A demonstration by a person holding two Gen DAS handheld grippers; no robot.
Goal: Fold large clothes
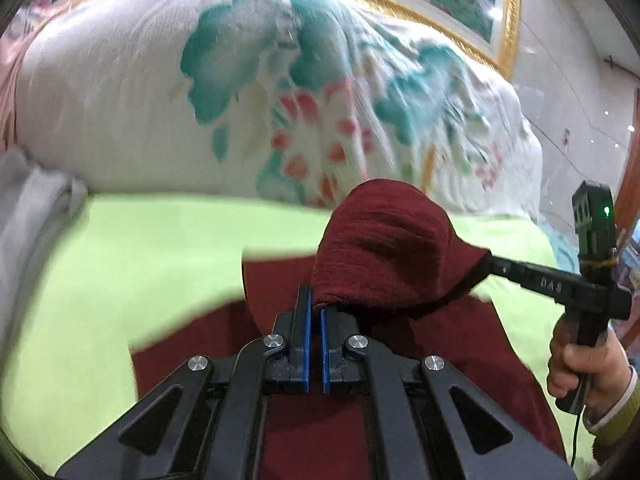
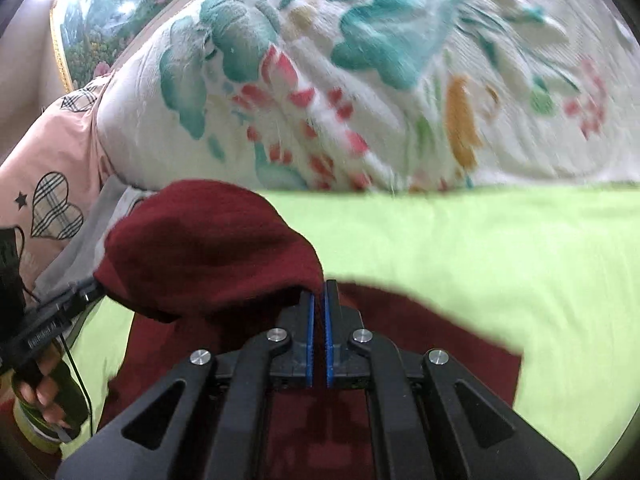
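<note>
A dark red knit garment [image 1: 384,256] lies on a lime green sheet [image 1: 120,280]. Its top edge is lifted into a hump between both grippers. My left gripper [image 1: 316,308] is shut on that edge, with the cloth pinched between its blue pads. The right gripper's fingers reach into the cloth from the right in the left wrist view [image 1: 504,270]. In the right wrist view my right gripper [image 2: 319,294] is shut on the garment [image 2: 208,248] at its tips. The left gripper [image 2: 86,292] meets the cloth at the left there.
A big white quilt with teal and pink flowers [image 1: 240,92] is piled behind the sheet. A pink pillow with plaid hearts [image 2: 52,184] and grey cloth [image 2: 92,232] lie at the left. A gold-framed picture [image 1: 460,4] hangs behind.
</note>
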